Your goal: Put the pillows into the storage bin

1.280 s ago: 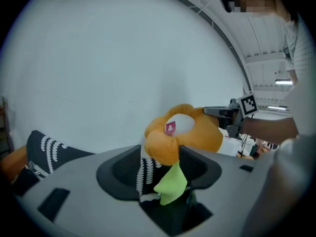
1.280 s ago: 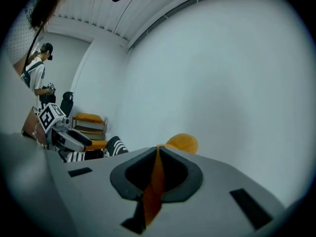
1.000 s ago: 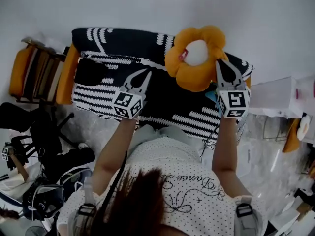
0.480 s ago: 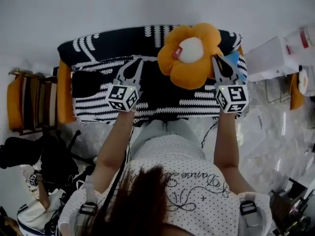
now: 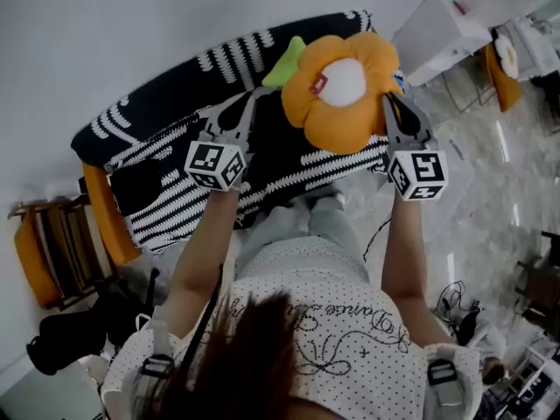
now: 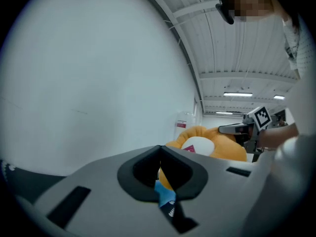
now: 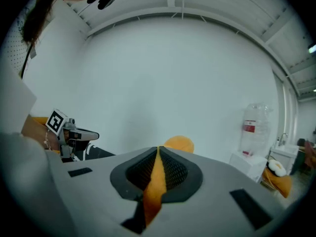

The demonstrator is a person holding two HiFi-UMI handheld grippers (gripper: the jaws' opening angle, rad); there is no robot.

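Surroundings: plain white wall [image 5: 131, 33], glossy pale floor [image 5: 490, 199], clutter at both sides.
Head view: a wooden rack [image 5: 44, 243] with orange padding stands at left against the wall, with dark bags [image 5: 70, 339] on the floor near it. At upper right stands a white cabinet [image 5: 437, 29], and beside it an orange item [image 5: 500, 68] hangs on a wire frame. A loose cable [image 5: 451, 296] lies on the floor at right. Right gripper view: a clear water bottle [image 7: 253, 127] with a red label stands on that cabinet. Left gripper view: ceiling strip lights [image 6: 237, 94] are lit.

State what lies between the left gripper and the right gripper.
The flower pillow, over the black-and-white bin, lies between the left gripper and the right gripper. The head view shows this best, and the left gripper view confirms it.
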